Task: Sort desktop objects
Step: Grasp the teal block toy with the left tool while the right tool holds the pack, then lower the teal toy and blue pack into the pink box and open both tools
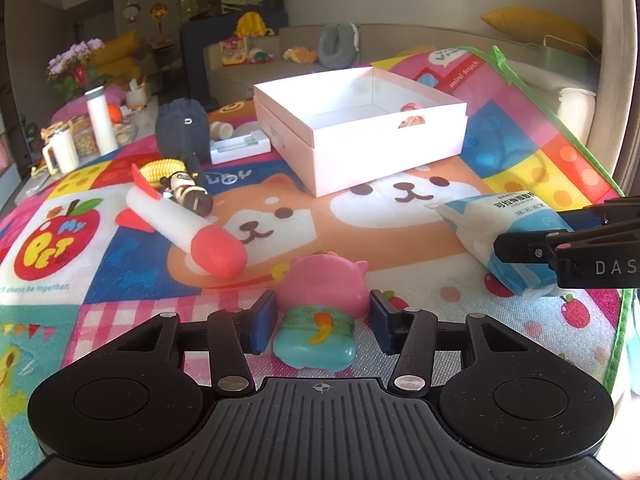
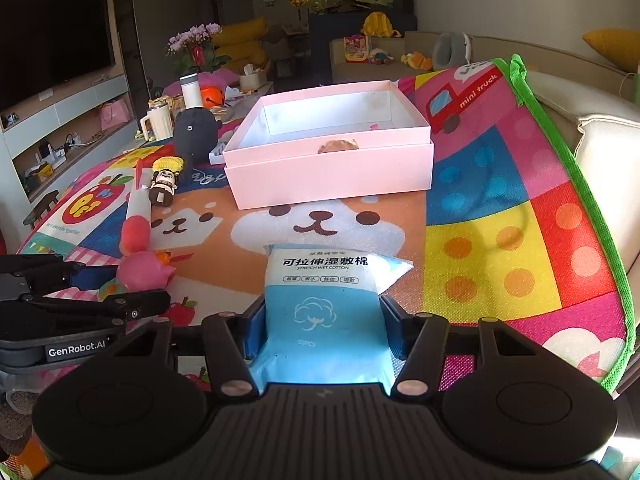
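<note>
The pink-and-teal squishy toy (image 1: 320,312) lies on the colourful mat (image 1: 120,256) between the left gripper (image 1: 322,322) fingers (image 1: 262,322), which stand just apart from its sides. The right gripper (image 2: 322,330) fingers clamp the blue wet-cotton pack (image 2: 324,312). Beyond both sits the open pink box (image 2: 328,160); a foam rocket (image 1: 188,228) lies to the left.

Two matching black hand-held grippers

Each gripper, the left (image 1: 322,320) and the right (image 2: 320,328), had a ribbed black body, two round black discs, black linkage bars with silver rivets, and dark blue fingers (image 1: 264,322). Seen side-on, one read "GenRobot.AI" in white, the other "DAS".
</note>
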A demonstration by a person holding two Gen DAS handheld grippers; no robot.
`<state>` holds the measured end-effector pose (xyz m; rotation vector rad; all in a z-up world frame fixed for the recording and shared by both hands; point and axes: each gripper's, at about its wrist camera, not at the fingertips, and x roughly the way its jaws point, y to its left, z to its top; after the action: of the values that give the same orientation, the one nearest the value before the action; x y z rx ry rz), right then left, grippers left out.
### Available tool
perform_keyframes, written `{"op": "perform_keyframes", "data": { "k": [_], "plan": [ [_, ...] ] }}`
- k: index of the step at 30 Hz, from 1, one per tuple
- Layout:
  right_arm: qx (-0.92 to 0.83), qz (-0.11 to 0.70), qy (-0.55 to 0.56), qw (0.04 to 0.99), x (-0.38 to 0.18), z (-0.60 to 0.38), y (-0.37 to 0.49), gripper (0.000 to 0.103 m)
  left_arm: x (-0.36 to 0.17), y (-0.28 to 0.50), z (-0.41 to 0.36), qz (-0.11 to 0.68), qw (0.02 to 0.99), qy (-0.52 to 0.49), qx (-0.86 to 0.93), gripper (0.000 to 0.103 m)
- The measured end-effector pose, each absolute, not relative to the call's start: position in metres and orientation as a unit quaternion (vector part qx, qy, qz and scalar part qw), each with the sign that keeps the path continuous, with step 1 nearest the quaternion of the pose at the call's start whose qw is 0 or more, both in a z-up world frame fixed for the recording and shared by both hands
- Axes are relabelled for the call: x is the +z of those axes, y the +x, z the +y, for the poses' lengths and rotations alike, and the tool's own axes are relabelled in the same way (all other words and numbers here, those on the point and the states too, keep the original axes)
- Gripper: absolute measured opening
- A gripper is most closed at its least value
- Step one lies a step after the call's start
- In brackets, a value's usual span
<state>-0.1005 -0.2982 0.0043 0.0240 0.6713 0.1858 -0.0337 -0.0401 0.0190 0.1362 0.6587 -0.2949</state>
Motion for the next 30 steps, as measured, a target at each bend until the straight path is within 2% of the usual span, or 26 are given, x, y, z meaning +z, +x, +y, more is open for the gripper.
{"op": "perform_keyframes", "data": {
  "k": [10,18,23,28,30],
  "plan": [
    [0.099,0.310,-0.003,0.945,0.023,-0.293,-0.114,0.054,0.037,-0.056,-0.027,0.302,0.941,0.061,-0.138,0.053],
    [0.114,0.299,-0.014,0.947,0.056,-0.299,-0.125,0.053,0.070,-0.070,-0.039,0.249,0.951,0.086,-0.160,0.053],
    [0.107,0.239,0.013,0.965,0.120,-0.322,-0.106,0.053,0.118,-0.039,-0.058,0.173,0.964,0.107,-0.173,0.053],
    [0.103,0.181,0.020,0.978,0.174,-0.327,-0.051,0.053,0.147,0.026,-0.087,0.106,0.974,0.093,-0.179,0.053],
    [0.103,0.166,0.015,0.981,0.187,-0.320,-0.016,0.053,0.149,0.059,-0.094,0.092,0.976,0.078,-0.180,0.061]
  ]
}}
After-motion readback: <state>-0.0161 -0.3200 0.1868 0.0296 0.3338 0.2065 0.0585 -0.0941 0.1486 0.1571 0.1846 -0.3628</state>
